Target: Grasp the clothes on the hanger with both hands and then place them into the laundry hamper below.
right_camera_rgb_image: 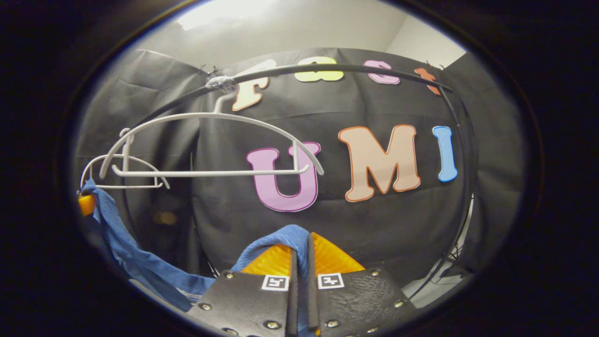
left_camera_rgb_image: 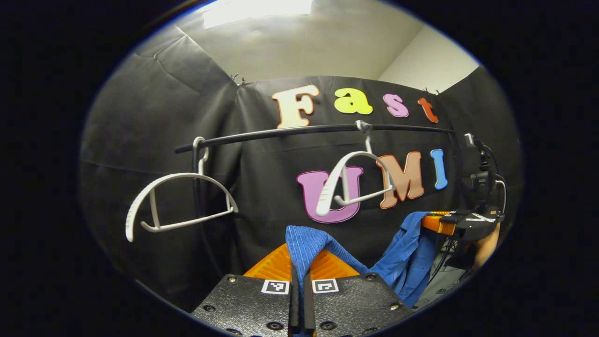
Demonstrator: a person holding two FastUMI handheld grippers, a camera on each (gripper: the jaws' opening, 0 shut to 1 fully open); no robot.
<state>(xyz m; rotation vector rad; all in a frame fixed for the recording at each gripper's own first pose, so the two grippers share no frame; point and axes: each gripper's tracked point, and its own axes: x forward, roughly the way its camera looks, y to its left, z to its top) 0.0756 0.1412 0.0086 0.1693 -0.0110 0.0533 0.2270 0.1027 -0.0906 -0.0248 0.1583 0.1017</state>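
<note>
In the left gripper view, the left hand-held gripper sits at the bottom of the picture with its two fingers pressed together on a fold of blue clothes. The fabric rises in a small peak between the fingers, then drapes away to the right in a sagging band. At the far right of this view the band climbs to the right hand-held gripper, which pinches the other end; a person's hand holds that tool from behind.

Above the cloth, a dark rail runs across the booth's black cloth wall. Two bare white hangers hang from it: the left hanger near the rail's left end, and the right hanger farther along, turned at an angle. The clothes hang below both hangers and touch neither.

In the right gripper view, the right hand-held gripper is clenched on the blue clothes, with a fold showing between its fingers. The fabric sweeps down and left, then up to the left hand-held gripper at the picture's left edge. The nearer white hanger hangs bare from the rail, with the second hanger behind it to the left.
</note>
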